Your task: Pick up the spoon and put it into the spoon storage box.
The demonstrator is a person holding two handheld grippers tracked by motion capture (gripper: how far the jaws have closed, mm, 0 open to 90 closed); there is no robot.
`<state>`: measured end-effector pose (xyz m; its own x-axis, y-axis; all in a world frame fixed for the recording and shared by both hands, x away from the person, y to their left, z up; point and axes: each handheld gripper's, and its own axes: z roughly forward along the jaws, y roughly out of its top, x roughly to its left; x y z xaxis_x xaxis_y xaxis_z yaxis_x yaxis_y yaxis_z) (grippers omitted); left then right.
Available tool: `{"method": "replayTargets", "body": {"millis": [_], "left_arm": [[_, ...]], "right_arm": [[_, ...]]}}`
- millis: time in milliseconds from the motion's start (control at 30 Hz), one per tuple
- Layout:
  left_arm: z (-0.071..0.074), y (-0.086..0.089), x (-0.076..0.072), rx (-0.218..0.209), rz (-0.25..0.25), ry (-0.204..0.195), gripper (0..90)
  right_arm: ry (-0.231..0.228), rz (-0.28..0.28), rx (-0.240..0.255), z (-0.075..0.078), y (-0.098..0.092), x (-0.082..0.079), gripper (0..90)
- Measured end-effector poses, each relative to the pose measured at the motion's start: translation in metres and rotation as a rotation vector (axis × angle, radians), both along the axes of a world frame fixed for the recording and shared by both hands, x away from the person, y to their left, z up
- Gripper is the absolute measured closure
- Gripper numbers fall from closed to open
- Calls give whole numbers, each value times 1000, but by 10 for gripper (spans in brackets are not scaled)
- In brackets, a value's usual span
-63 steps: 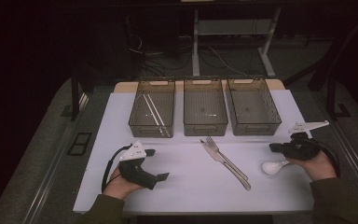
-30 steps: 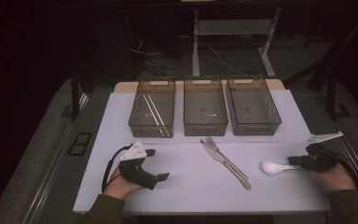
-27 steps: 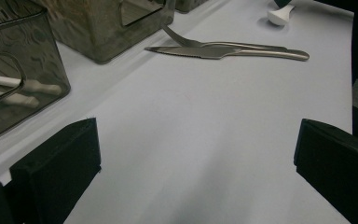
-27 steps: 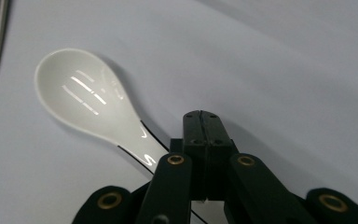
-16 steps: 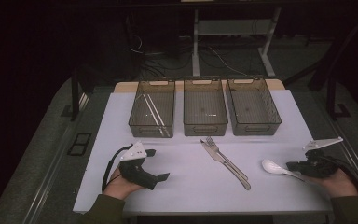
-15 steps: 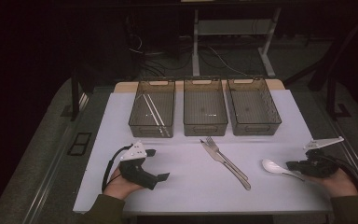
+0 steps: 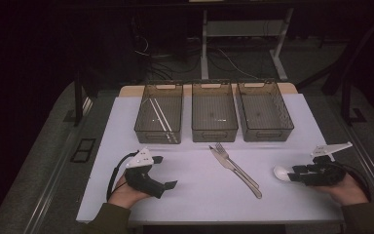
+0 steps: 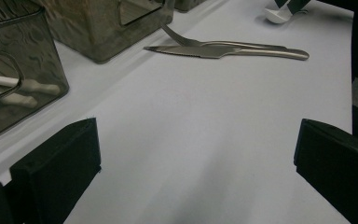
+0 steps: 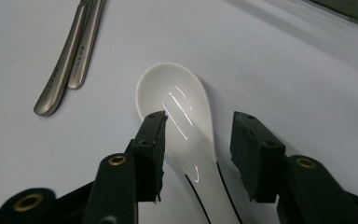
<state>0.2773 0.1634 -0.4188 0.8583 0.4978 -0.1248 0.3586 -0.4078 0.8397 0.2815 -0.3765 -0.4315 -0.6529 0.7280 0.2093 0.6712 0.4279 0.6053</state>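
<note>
A white ceramic spoon [image 9: 182, 107] lies on the white table top at the right [image 7: 281, 173], bowl pointing left. My right gripper [image 9: 198, 126] straddles its neck. Its jaws have just been opening: the pads stand off the spoon on both sides, which rests on the surface between them. In the high view the right gripper [image 7: 297, 175] sits near the table's right front. My left gripper [image 7: 164, 171] rests on the table at the front left, open, with bare table between its jaws [image 8: 196, 158].
A steel fork [image 7: 222, 150] and knife [image 7: 238, 173] lie side by side mid-table. Three smoky plastic bins stand in a row at the back: the left bin [image 7: 158, 134] holds white sticks, with the middle bin [image 7: 215, 134] and right bin [image 7: 268, 134] beside it.
The right hand carried the spoon a little right and toward the front edge, then its jaws parted, leaving the spoon lying on the table. The left hand stayed still.
</note>
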Motion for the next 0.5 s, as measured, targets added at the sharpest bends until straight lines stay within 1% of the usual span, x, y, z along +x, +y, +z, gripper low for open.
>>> {"method": "replayTargets", "body": {"millis": [267,333,500], "left_arm": [[0,0,0,1,1,0,0],[0,0,0,1,1,0,0],[0,0,0,2,1,-1,0]], "right_arm": [[11,30,-21,-7,3,1,528],[15,47,-32,-9,4,1,529],[5,73,-43,-8,7,-1,583]]}}
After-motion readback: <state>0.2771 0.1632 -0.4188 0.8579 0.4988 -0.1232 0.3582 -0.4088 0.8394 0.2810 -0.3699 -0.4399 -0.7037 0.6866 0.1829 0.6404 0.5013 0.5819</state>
